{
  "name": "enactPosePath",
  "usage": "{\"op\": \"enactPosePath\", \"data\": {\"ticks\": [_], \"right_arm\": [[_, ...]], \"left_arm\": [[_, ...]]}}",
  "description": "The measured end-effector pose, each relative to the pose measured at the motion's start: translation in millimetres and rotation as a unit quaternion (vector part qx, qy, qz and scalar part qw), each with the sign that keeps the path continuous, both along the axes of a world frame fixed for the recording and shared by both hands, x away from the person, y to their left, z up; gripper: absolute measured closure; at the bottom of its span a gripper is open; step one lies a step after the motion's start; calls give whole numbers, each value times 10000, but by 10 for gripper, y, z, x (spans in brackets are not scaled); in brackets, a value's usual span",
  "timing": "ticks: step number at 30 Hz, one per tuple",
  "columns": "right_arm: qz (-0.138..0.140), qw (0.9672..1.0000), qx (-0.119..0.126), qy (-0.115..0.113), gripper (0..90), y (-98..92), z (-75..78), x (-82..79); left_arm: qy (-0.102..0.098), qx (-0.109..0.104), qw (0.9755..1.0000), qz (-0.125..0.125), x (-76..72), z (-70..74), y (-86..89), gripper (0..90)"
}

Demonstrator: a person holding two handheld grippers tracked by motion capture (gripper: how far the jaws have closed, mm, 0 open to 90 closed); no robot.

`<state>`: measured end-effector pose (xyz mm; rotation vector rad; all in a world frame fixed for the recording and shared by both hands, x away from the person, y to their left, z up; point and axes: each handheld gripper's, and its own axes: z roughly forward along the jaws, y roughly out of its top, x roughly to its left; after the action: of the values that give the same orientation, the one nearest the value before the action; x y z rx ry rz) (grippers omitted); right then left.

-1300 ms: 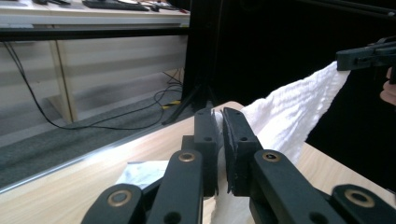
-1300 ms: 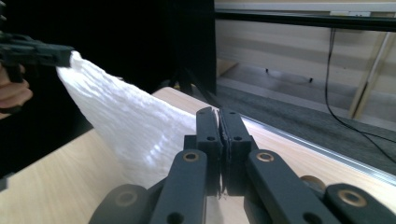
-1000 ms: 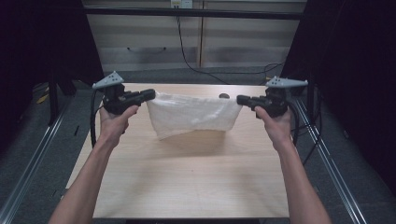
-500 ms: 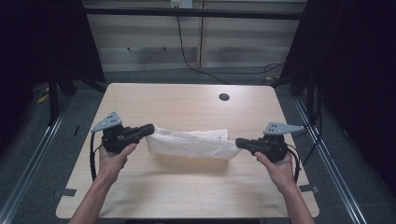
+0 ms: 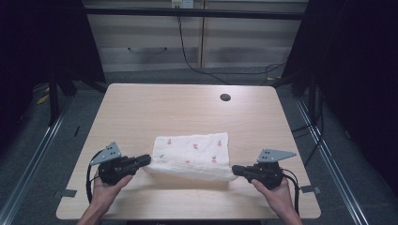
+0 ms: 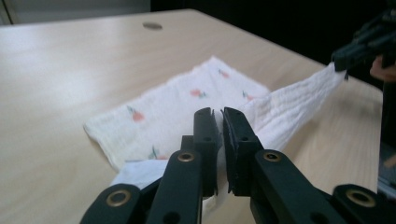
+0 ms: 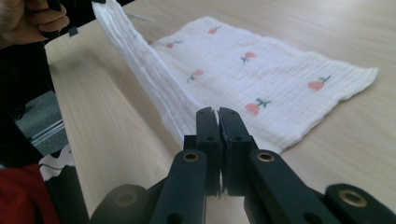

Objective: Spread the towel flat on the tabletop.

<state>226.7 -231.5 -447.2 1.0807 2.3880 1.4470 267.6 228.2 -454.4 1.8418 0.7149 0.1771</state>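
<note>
In the high view the left gripper (image 5: 144, 160) sits at about 8 o'clock on the table (image 5: 141, 108), its jaws clamped on the near left corner of the cloth (image 5: 195, 150). The pinch itself is hard to make out from above; the left gripper view shows it plainly, with the two black jaws pressed together and white fabric squeezed between them (image 6: 219, 140). The person's left hand (image 5: 105, 185) is cut off by the bottom edge.

The cloth, white with small red flowers, lies at about 6 o'clock. Its far part rests flat on the wood, while its near edge is stretched between the two grippers and lifted slightly. From above this edge reads as a pale band; the gripper views show it as a raised, taut fold.

The right gripper (image 5: 236, 170), at about 4 o'clock, is closed on the near right corner. The right gripper view shows its jaws shut with a sliver of fabric between them (image 7: 218, 135), and the flower prints clearly.

A dark round hole (image 5: 225, 97) sits at 12 o'clock.
</note>
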Motion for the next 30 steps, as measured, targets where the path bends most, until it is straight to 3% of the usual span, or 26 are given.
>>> {"op": "enactPosePath", "data": {"ticks": [12,17,24,30], "right_arm": [[112,9995,-141,273,863,42,-220,-173],[148,9992,-107,351,792,22,-235,-242],[45,9992,3,392,707,-50,-187,-251],[-78,9990,6,430,643,-76,-201,-147]], "left_arm": [[287,361,9989,-110,-226,-227,19,800],[301,197,9993,-144,-264,-181,37,679],[237,-186,9994,145,-188,-74,146,621],[324,-92,9987,374,-9,-70,177,588]]}}
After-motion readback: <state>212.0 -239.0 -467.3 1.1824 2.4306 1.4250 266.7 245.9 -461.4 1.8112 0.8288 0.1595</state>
